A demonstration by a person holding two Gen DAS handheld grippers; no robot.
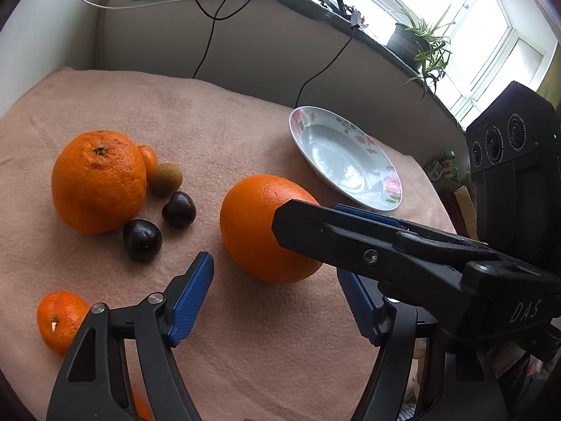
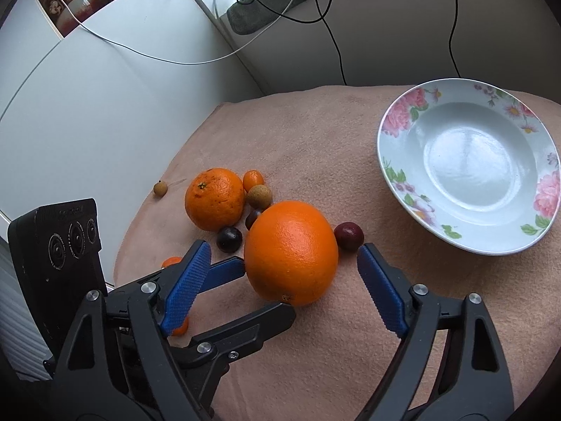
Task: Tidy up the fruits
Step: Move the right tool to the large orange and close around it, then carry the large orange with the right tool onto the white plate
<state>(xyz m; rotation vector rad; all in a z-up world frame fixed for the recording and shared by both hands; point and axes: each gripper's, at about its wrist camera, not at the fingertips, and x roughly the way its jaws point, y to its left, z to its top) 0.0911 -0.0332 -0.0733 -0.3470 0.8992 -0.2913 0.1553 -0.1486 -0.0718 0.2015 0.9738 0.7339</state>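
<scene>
Now both tongs stand released around the big orange [image 2: 291, 252], which rests on the bench [image 2: 315, 133]. Right tongs [image 2: 284, 266] bracket it, pads apart from its skin; left tongs [image 1: 277, 294] gape just before it. Beyond the right tongs' right finger lies the empty plate [image 2: 396, 140].

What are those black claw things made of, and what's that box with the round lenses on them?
Each gripper, left and right, is a black plastic frame with triangular cut-outs and silver rivets, ending in two fingers faced with ribbed blue pads. One bears the white letters DAS. Each carries a black box with three round lenses. No sleeves or hands show.
</scene>
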